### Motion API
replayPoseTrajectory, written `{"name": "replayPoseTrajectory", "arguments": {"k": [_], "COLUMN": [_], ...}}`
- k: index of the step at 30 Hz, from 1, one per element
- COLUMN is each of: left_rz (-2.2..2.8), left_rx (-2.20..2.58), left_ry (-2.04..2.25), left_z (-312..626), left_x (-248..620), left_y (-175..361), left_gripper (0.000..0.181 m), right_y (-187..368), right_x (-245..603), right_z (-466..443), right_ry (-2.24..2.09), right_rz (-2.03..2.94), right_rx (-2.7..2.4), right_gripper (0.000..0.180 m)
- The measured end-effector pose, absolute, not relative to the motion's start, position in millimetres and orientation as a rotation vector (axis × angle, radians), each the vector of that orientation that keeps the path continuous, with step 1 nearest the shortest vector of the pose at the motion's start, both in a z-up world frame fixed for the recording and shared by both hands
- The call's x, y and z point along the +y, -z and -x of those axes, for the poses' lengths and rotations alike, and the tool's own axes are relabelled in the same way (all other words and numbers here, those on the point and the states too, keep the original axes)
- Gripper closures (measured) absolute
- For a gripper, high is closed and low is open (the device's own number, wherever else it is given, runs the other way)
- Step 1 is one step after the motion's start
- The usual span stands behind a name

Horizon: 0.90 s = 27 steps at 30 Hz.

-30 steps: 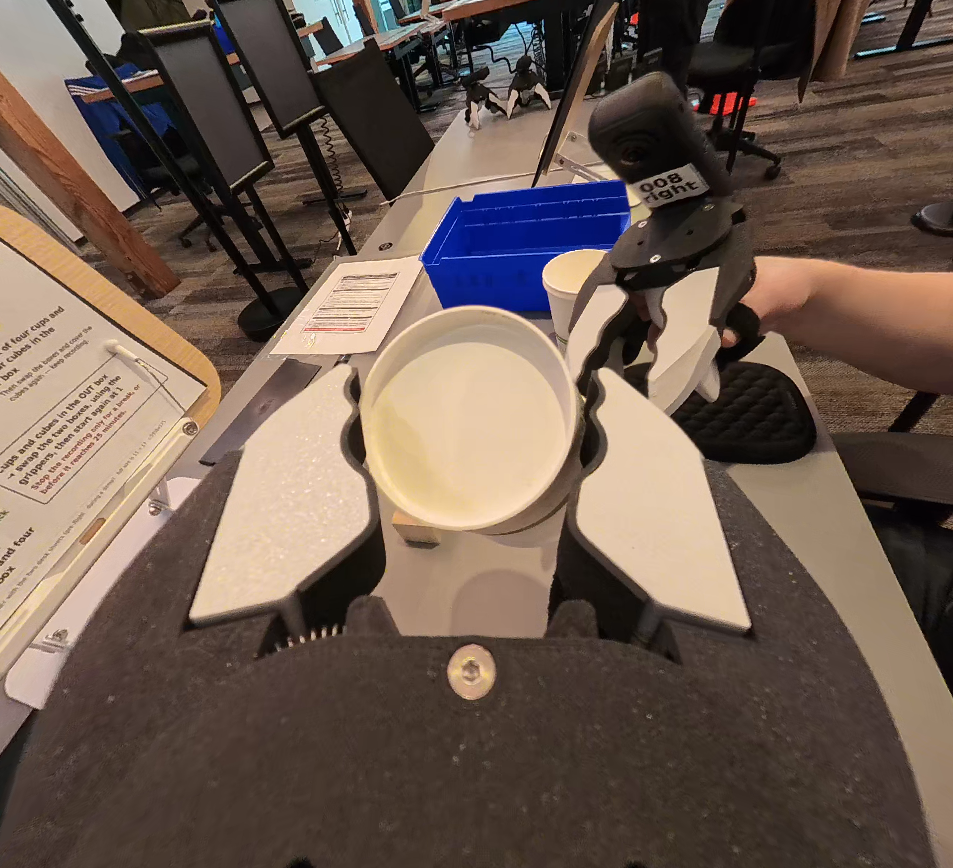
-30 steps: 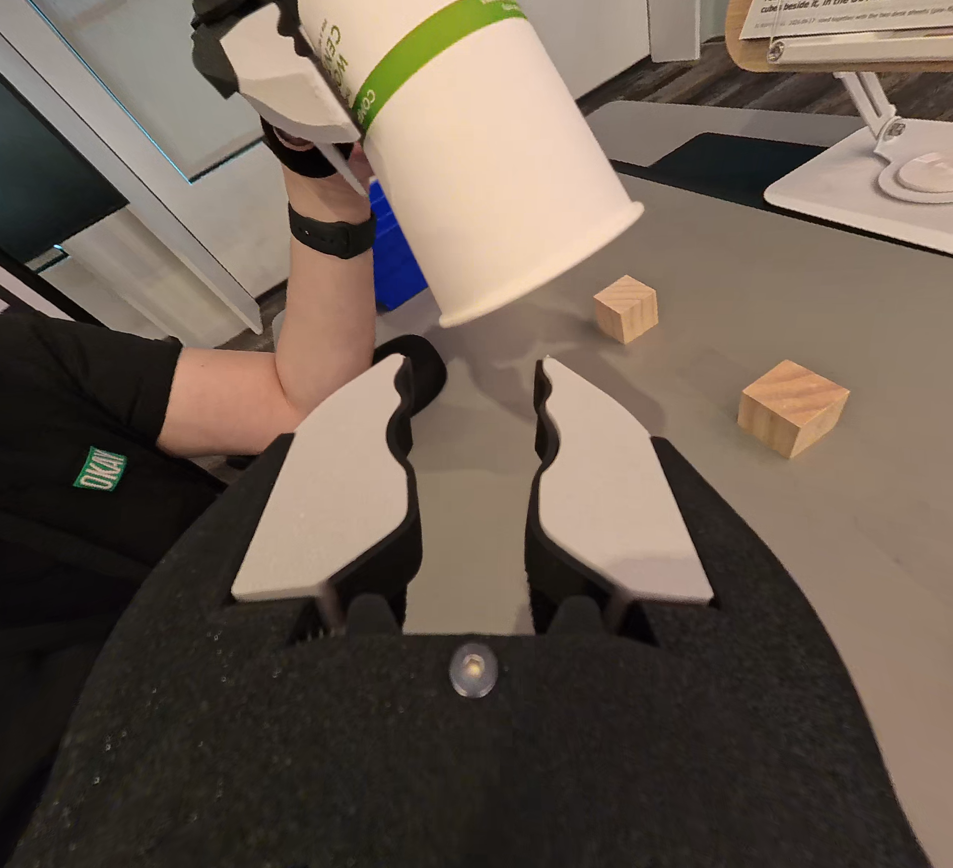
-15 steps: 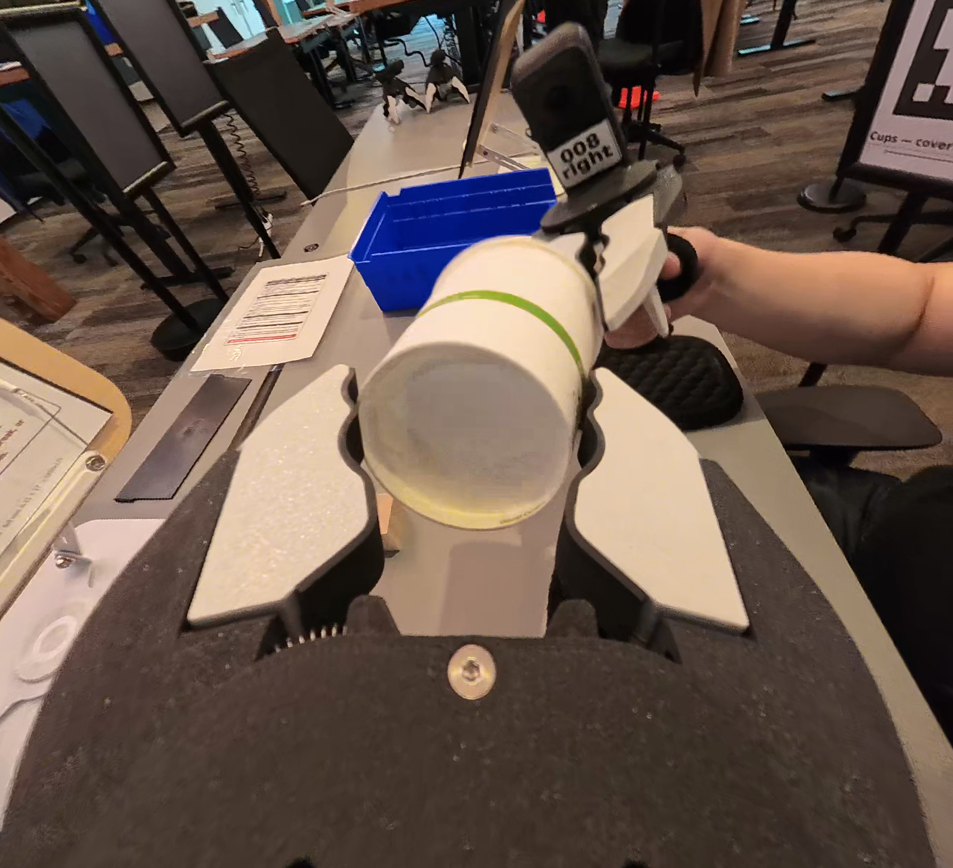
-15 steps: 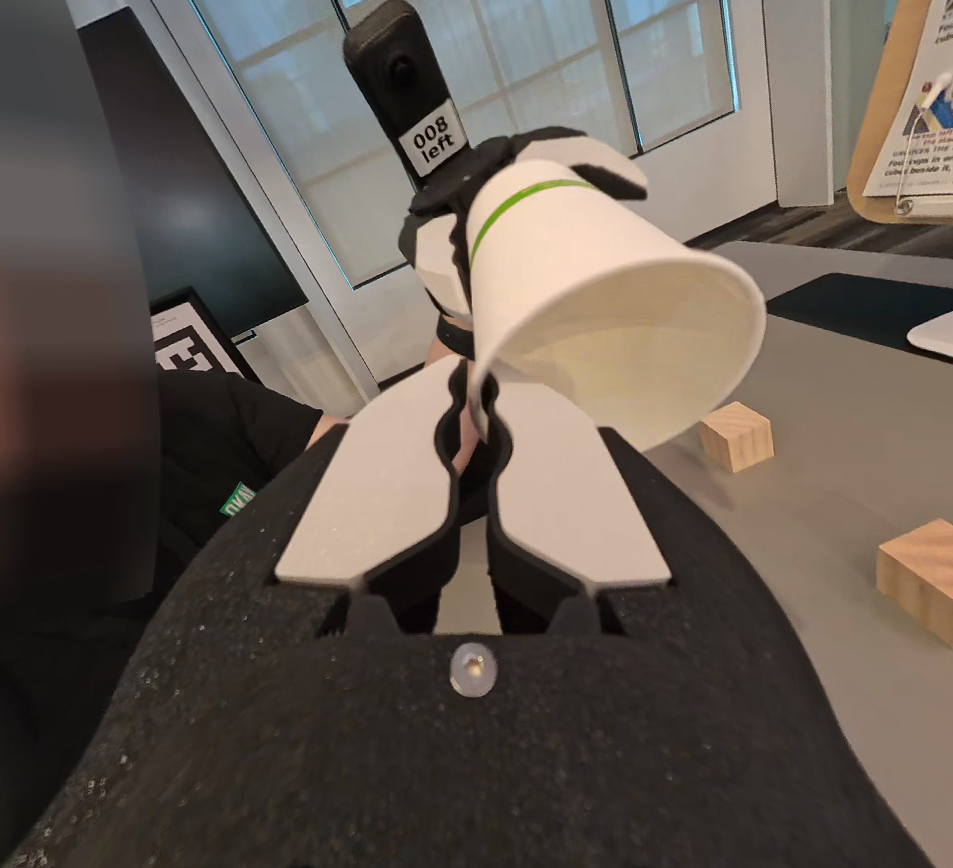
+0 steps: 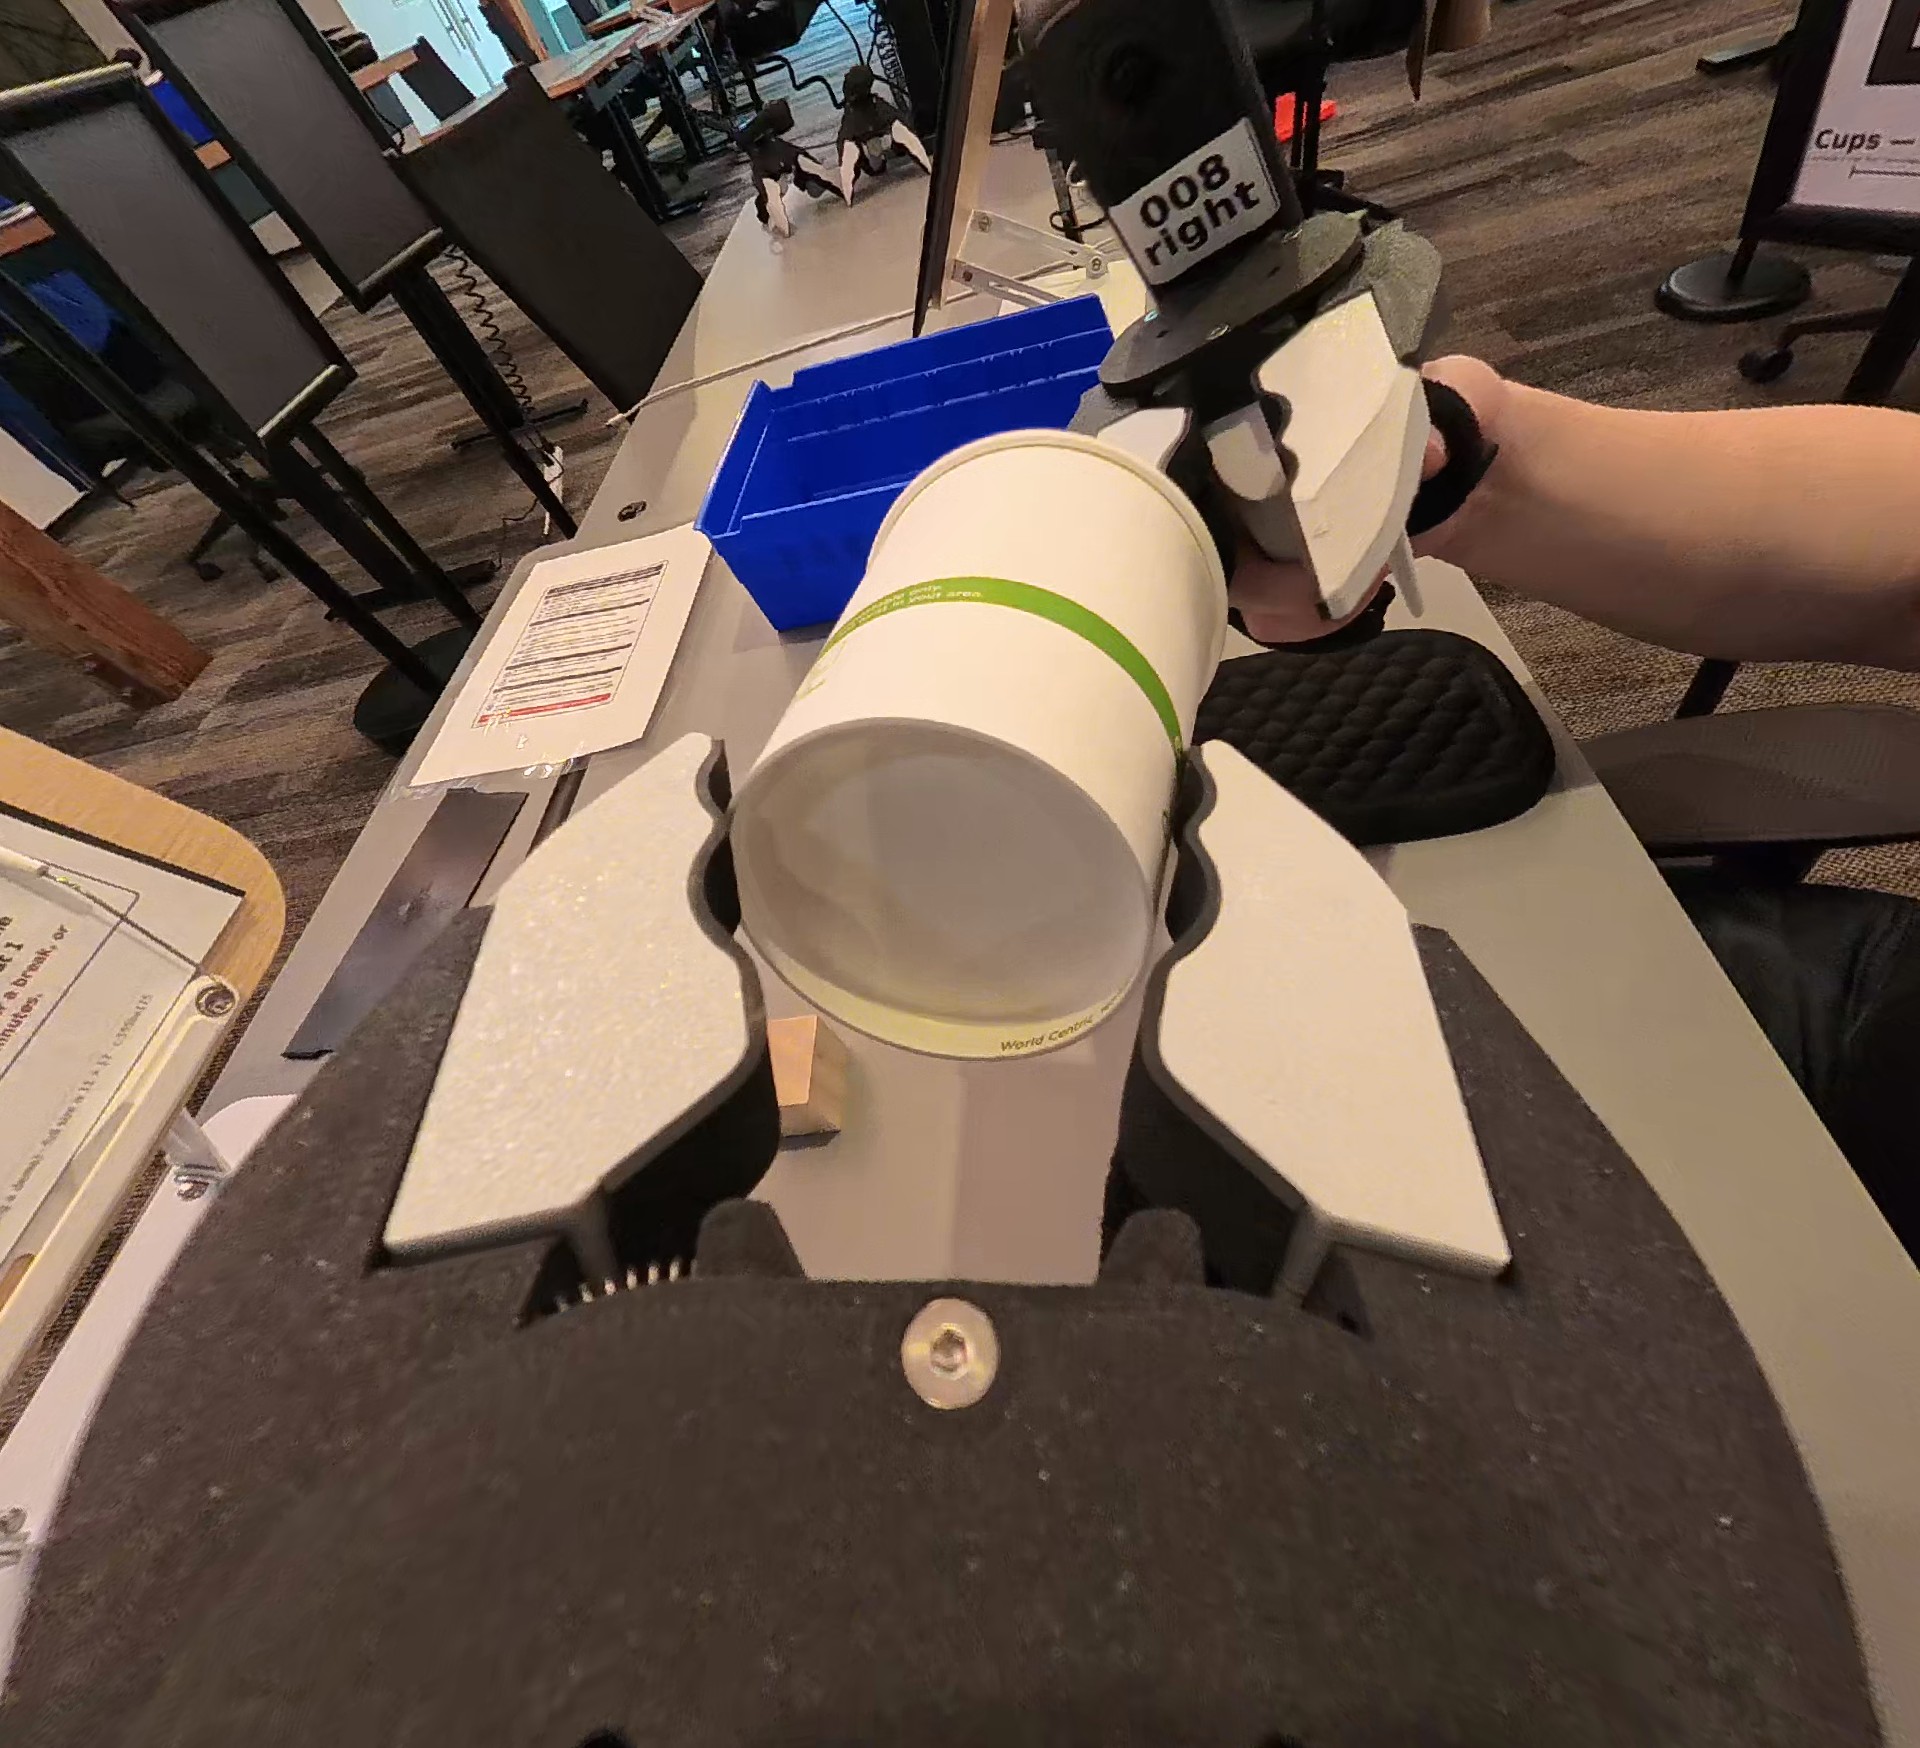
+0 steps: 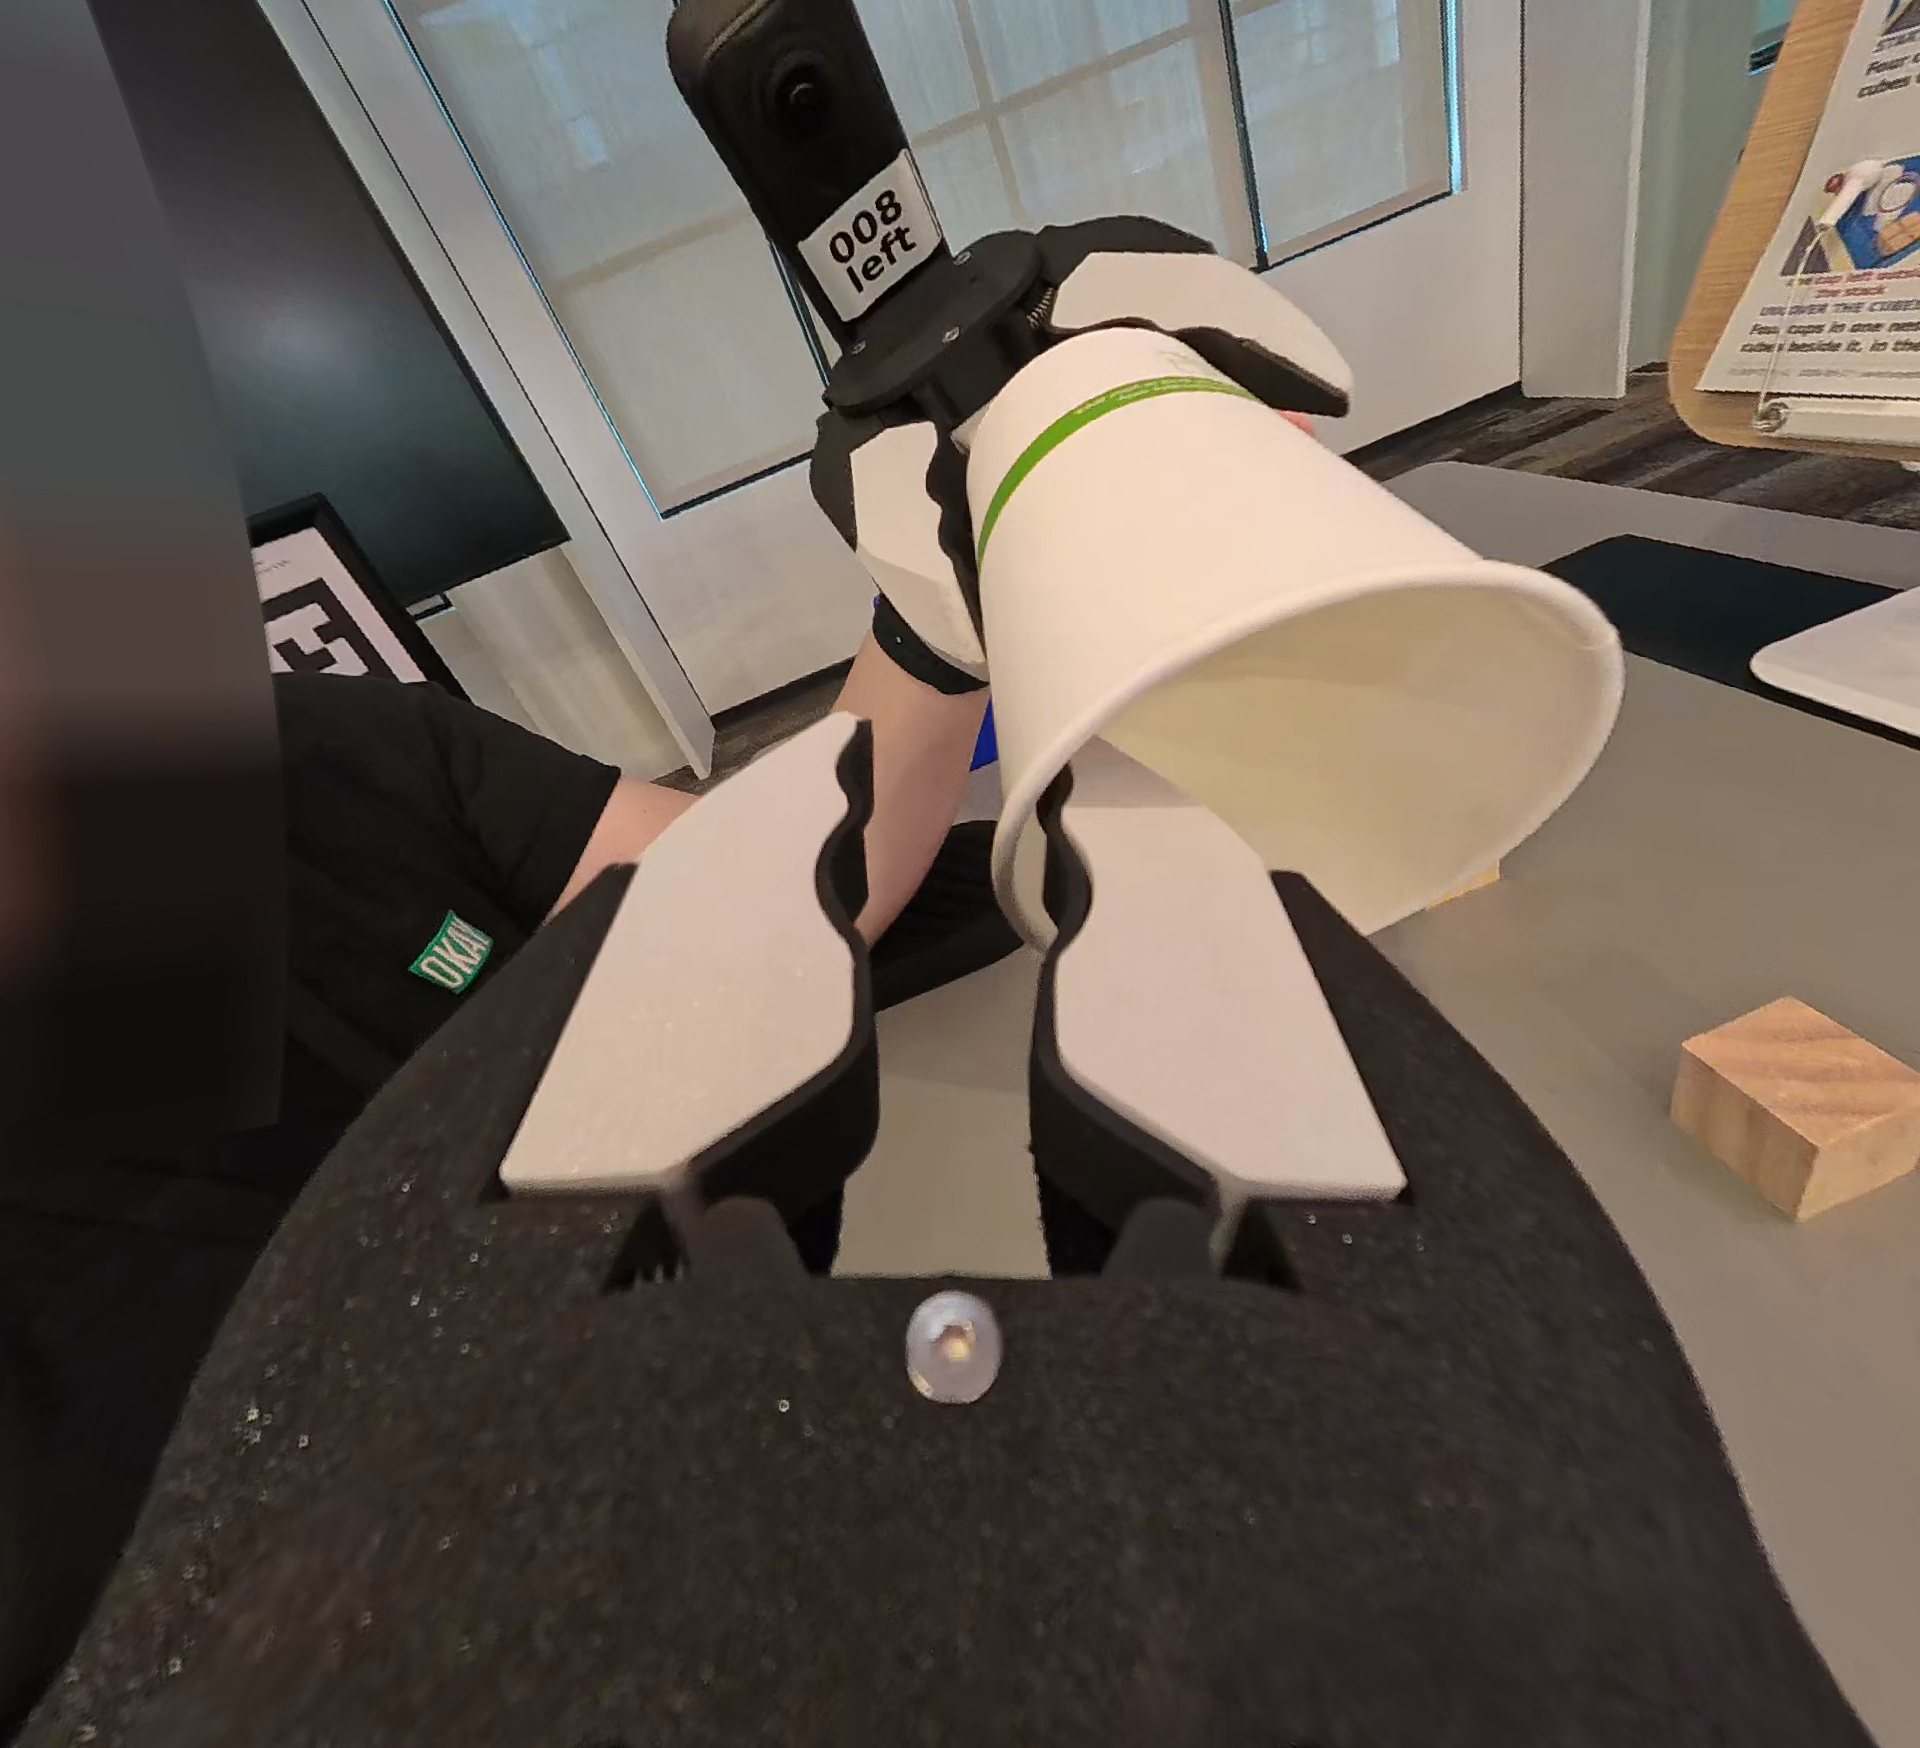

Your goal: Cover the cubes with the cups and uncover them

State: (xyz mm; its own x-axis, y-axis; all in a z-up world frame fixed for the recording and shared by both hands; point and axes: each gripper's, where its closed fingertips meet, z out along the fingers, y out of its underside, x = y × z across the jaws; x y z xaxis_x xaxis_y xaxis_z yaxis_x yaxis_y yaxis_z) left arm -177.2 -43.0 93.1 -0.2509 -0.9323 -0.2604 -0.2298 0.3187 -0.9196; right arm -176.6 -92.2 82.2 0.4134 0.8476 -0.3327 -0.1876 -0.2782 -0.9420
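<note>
My left gripper (image 5: 940, 877) is shut on the base end of a white paper cup (image 5: 1018, 659) with a green band. It holds the cup on its side above the grey table (image 5: 1558, 1023), mouth pointing at my right gripper (image 5: 1288, 514). In the right wrist view my right gripper (image 6: 951, 763) has its jaws apart, and the cup's (image 6: 1299, 638) rim edge lies against its right fingertip (image 6: 1060, 825). The left gripper (image 6: 1081, 451) is behind the cup. One wooden cube (image 6: 1808, 1101) lies on the table at the right. Another cube (image 6: 1470, 877) peeks from behind the cup. A cube (image 5: 805, 1075) also shows under the cup.
An empty blue bin (image 5: 904, 451) stands past the cup, with a printed sheet (image 5: 566, 659) to its left and a black padded rest (image 5: 1382, 732) to its right. A wooden sign stand (image 5: 104, 950) is at the left edge; it also shows in the right wrist view (image 6: 1818, 192).
The left gripper has tipped the cup from mouth-down to nearly level, mouth facing the right gripper. The right gripper's jaws closed to a slit, then spread again at the cup's rim.
</note>
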Motion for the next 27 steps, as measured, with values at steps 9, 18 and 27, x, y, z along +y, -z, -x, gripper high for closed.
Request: {"name": "replayPoseTrajectory", "arguments": {"k": [9, 18, 27], "left_rz": [1.027, 1.012, 1.071], "left_rx": [1.702, 1.723, 1.55], "left_ry": [0.977, 1.032, 1.016], "left_z": [178.3, 179.6, 201.8], "left_x": [-47.6, -54.5, -17.0], "left_y": [-95.4, -92.9, -112.1], "left_gripper": [0.1, 0.084, 0.086], "right_y": [-84.0, -90.1, -95.3], "right_x": [-89.6, -93.4, -97.1], "right_z": [174.3, 168.5, 46.0], "right_ry": [-1.138, -1.079, -0.463], "right_rz": [1.52, 1.495, 1.966], "right_rx": [-0.576, -0.603, -0.535], "right_gripper": [0.149, 0.18, 0.18]}}
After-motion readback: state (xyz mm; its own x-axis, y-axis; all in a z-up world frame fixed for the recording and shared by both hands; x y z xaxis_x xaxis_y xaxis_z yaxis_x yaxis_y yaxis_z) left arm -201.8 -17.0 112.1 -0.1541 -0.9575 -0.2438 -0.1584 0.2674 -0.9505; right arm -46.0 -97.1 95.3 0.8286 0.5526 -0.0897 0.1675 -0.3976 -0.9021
